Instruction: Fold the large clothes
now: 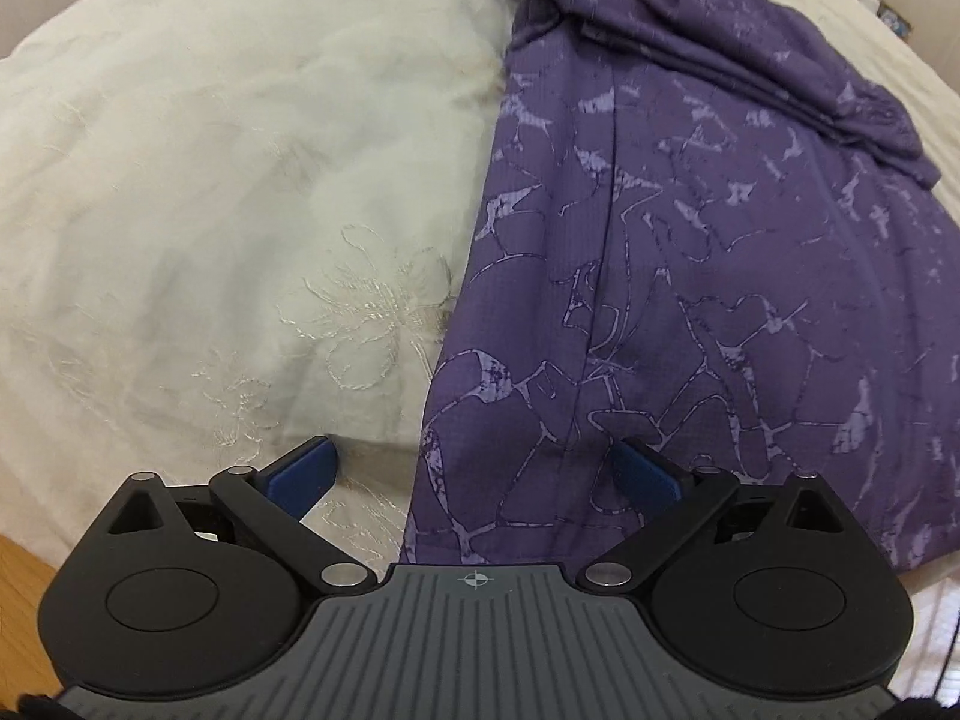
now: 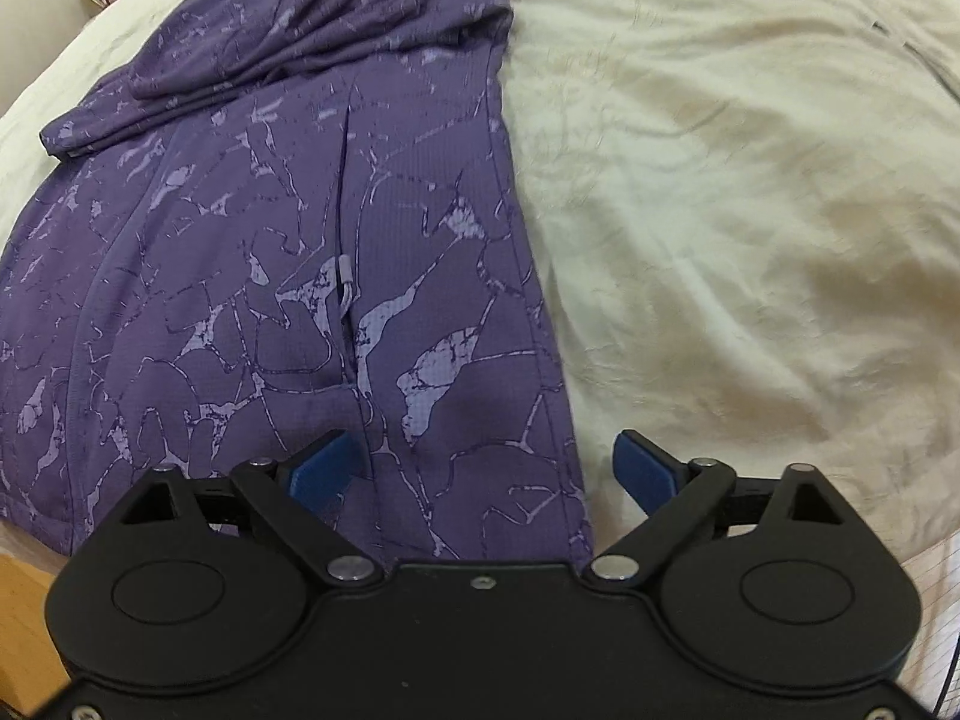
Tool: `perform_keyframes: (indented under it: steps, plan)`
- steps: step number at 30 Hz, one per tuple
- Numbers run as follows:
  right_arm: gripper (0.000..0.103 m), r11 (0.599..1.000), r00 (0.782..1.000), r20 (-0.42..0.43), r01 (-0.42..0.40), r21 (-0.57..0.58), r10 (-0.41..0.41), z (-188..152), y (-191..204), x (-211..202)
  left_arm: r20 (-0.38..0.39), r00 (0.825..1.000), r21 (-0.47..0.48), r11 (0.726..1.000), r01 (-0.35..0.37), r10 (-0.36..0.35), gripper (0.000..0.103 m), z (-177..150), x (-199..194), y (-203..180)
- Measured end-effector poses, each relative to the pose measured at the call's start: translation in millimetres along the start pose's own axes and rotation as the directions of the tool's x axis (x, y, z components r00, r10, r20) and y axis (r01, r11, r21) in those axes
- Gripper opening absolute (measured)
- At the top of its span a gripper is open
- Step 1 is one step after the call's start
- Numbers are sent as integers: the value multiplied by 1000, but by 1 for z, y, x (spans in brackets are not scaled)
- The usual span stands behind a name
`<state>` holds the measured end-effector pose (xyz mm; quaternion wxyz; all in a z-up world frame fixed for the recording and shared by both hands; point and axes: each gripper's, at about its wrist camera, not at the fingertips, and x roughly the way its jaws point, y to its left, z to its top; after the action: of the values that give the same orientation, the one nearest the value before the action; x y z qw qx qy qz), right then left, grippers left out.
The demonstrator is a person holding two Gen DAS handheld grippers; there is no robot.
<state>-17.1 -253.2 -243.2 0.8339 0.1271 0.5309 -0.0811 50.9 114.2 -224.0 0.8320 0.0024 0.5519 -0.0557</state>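
Soft, even indoor light — no glare, faint shadows under the purple garment [image 2: 288, 276] folds; right view slightly blurred, fisheye bending both frames' edges.

The right gripper [image 2: 483, 468] hangs with jaws wide, straddling the purple garment's [image 2: 270, 252] right edge at 6 o'clock; a zipper pull [image 2: 344, 285] sits centre, cream bedspread [image 2: 750, 210] toward 3 o'clock.
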Motion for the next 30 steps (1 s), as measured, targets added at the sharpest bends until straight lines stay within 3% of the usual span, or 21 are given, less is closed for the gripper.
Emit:
perform_keyframes:
  steps: [8, 10, 13, 14, 15, 17, 22, 25, 30]
  plan:
    - [97, 994, 991, -84, -102, 36, 105, 0, -8, 15, -52, 995, -36, 996, 87, -88, 100, 1, 7, 14]
    - [89, 991, 987, -95, -129, 40, 132, -2, -9, 14, -45, 992, -42, 993, 114, -116, 87, 0, 3, 19]
    - [59, 986, 981, -102, -160, 40, 164, -2, -10, 8, -32, 990, -23, 991, 135, -135, 57, -3, -6, 22]
    - [37, 984, 979, -101, -174, 34, 176, -1, -10, 5, -33, 989, -20, 989, 146, -147, 40, -3, -10, 22]
    - [23, 983, 978, -99, -183, 26, 184, -1, -8, 2, -34, 987, -23, 988, 155, -156, 23, -4, -14, 23]
    - [21, 977, 972, -93, -215, 17, 215, 1, -6, -7, -23, 981, -38, 981, 190, -191, 12, -1, -23, 22]
    - [19, 930, 931, -44, -358, 88, 363, 13, -17, -40, 43, 957, -121, 949, 290, -287, 7, 12, -57, 29]
    - [18, 887, 894, 14, -446, 119, 448, 27, -28, -66, 111, 930, -181, 913, 365, -349, 6, 28, -81, 36]
    - [18, 836, 850, 144, -526, 159, 507, 75, -36, -94, 244, 882, -247, 853, 459, -404, 6, 81, -107, 42]
